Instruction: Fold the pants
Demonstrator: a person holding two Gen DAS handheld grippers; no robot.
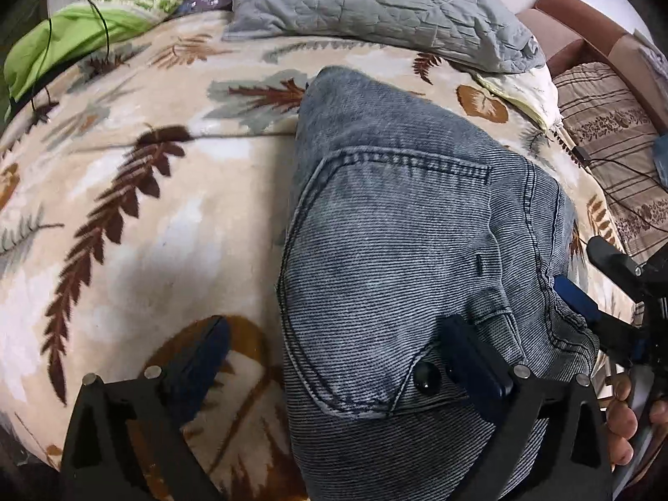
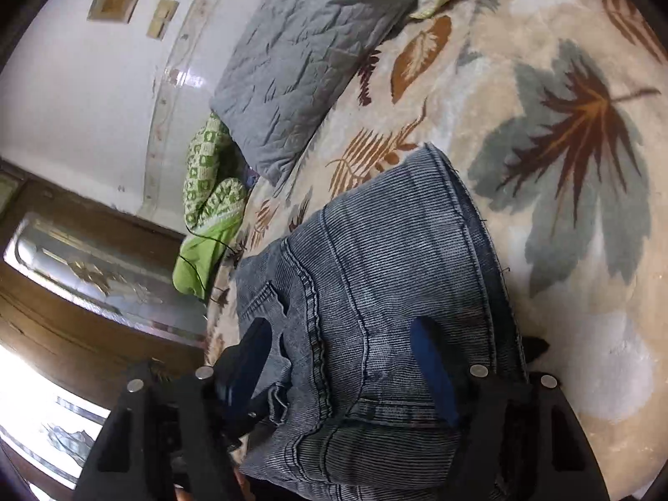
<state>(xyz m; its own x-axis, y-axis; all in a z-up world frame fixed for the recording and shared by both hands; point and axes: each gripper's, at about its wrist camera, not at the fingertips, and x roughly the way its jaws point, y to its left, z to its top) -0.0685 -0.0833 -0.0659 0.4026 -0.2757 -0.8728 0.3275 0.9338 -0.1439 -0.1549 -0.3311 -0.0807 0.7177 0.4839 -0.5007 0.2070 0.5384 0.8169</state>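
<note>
the pants (image 1: pixel 396 242), blue-grey denim, lie folded into a compact stack on the bed (image 1: pixel 137 225), on its leaf-print blanket, back pocket and dark button uppermost. a grey quilted pillow (image 1: pixel 367 4) sits beyond the stack, apart from it; green bedding (image 1: pixel 75 29) lies at the far corner.

left tongs (image 1: pixel 334 359): spread wide, one finger over the bare blanket beside the stack, the other above the denim near the button. nothing is pinched; no pad presses on cloth.

right tongs (image 2: pixel 346 367): jaws parted, straddling the waistband end of the stack in the right wrist view. the pads stand either side of the seam without visibly closing on it; i judge no grip here. in the left wrist view these tongs appear at the right edge with a hand (image 1: pixel 626 421) behind them.

step in hand, as judged: the release after a fold has been laid down. the stack looks nearly finished, though its waistband end is bunched and its edges are not square.

next move calls for: lifting both tongs clear without dragging the top layer, then either a light press to flatten the bunched end or one more fold across. risk: a finger catching the pocket edge or belt loop and pulling the stack open.
</note>
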